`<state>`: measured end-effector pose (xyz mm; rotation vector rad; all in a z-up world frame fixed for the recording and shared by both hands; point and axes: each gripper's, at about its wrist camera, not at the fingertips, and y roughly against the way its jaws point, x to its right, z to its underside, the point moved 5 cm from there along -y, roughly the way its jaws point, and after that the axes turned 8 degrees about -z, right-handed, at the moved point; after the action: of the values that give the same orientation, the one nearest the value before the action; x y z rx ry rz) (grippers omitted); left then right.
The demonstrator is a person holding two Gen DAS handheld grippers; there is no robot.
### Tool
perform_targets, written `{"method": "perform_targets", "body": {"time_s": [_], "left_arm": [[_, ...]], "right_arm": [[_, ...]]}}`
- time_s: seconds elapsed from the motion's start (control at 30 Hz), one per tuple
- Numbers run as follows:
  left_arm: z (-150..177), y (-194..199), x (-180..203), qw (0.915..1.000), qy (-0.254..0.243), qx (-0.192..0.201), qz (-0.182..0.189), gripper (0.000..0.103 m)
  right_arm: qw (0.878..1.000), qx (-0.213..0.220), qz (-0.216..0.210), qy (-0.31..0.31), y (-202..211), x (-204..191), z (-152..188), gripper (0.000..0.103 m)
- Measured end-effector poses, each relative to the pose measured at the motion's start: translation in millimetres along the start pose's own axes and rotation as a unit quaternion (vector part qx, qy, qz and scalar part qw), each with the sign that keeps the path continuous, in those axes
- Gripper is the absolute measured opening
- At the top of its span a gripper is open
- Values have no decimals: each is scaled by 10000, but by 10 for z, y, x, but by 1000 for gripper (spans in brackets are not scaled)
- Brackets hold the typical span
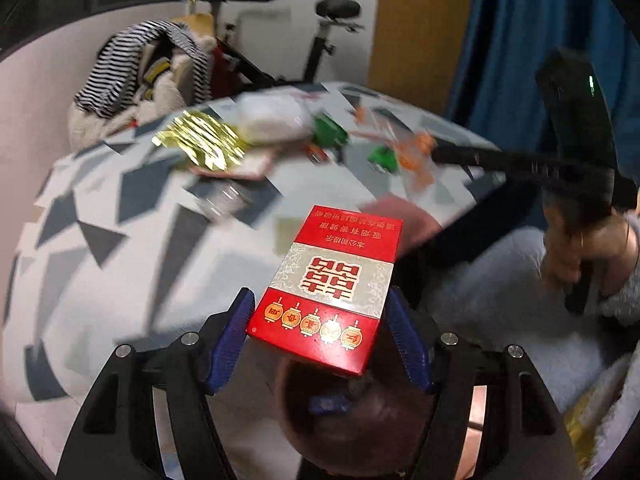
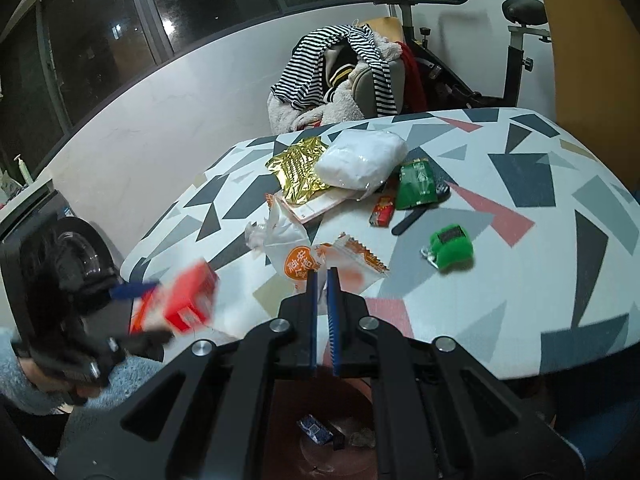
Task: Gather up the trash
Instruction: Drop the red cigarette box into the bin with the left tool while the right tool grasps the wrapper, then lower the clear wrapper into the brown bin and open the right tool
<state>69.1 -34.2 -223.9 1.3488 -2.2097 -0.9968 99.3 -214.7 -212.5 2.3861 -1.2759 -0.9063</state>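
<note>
Gripping a flat red cardboard cigarette box [image 1: 326, 294] between its ribbed blue pads [image 1: 236, 334], the left gripper [image 1: 320, 332] holds it off the table [image 1: 132, 280], tilted, above a round brown bin [image 1: 360, 432] that sits below the table's near edge. The box is rectangular and glossy, with a silver-grey band, a red double-character emblem and a row of small gold lanterns along its lower strip; the pads press on its two long edges. From the right wrist view the same box [image 2: 184, 300] appears as a blurred red shape just off the table's near-left corner. The right gripper [image 2: 322, 300] has its two toothed blue fingers [image 2: 312, 312] drawn almost together with only a thin slit between them and nothing held, hovering over the table edge with the bin [image 2: 340, 432] beneath, where a small dark blue packet and some crumpled scraps lie on its bottom. The table wears a smooth cloth printed with grey, navy and pink triangles. Near its middle lie an orange-and-white crinkled plastic wrapper [image 2: 344, 260] with serrated ends, a creased gold foil sheet [image 2: 298, 168], a puffy white plastic-wrapped pack [image 2: 360, 164], a green packet [image 2: 416, 184], a small red packet [image 2: 382, 210] and a fuzzy green object [image 2: 452, 250] well to the right of the wrapper.
</note>
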Motion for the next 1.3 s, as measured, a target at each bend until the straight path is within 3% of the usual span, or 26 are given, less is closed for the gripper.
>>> {"method": "perform_targets", "body": {"time_s": [0.3, 0.37, 0.5, 0.7, 0.83, 1.03, 1.3], "left_arm": [[281, -344, 391, 9978, -226, -504, 372, 67], [252, -367, 387, 9985, -202, -434, 267, 80], [121, -242, 217, 9994, 266, -119, 209, 84], [15, 50, -101, 9959, 819, 310, -212, 89], [19, 296, -258, 9893, 1221, 590, -529, 93], [82, 550, -323, 9832, 1243, 729, -1120, 96], [173, 670, -403, 9764, 1406, 770, -1448, 97]], "right_arm": [[9999, -140, 71, -30, 109, 6, 239, 9], [9998, -156, 84, -8, 111, 2, 263, 9], [9997, -233, 103, 13, 68, 2, 327, 9], [9991, -413, 48, 91, -34, -46, 461, 9], [9977, -654, 1, 160, -138, -89, 602, 9], [9914, -1261, 76, 346, -337, -164, 850, 9], [9764, -2052, 103, 662, -593, -264, 1168, 9]]}}
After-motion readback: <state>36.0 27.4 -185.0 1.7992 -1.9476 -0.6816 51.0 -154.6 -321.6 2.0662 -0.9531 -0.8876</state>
